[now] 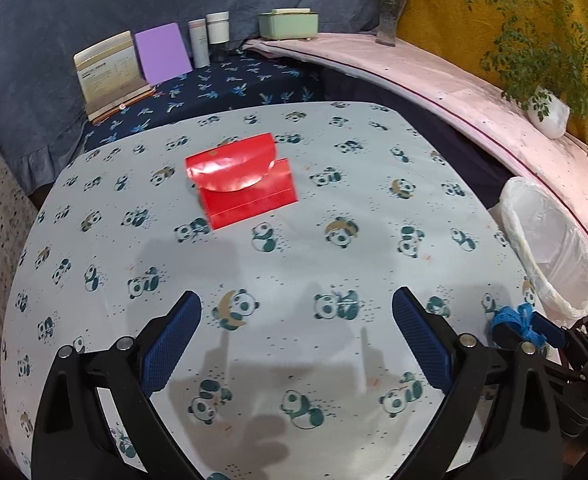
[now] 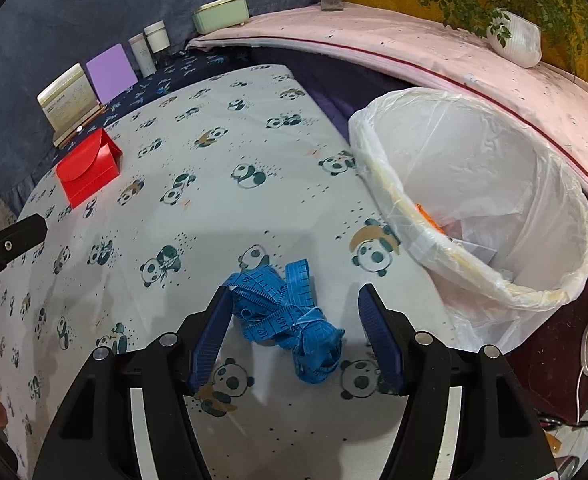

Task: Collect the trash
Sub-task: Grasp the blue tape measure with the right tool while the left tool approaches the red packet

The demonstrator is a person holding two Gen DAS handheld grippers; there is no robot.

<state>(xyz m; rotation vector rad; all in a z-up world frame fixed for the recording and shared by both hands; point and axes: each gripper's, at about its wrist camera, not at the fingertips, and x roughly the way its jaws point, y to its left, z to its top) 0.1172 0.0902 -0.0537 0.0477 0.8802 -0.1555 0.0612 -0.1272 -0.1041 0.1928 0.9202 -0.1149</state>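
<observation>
Table holds 1 red envelope [image 1: 241, 180], 1 tape measure [image 2: 289, 316].

Glossy red paper envelope [image 1: 242, 181], matt printed cloth tablecloth [image 1: 294, 264], translucent plastic bin liner [image 2: 494, 184].

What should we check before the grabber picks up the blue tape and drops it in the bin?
1. Right gripper open: ok.
2. Blue measuring tape lies between its fingers: ok.
3. Tape bunched in one clump for a single pinch: ok.
4. Fingers low enough to touch the table: cannot tell.
5. Bin beside the table, liner open, room inside: ok.
6. Left gripper open and away from the tape: ok.
</observation>
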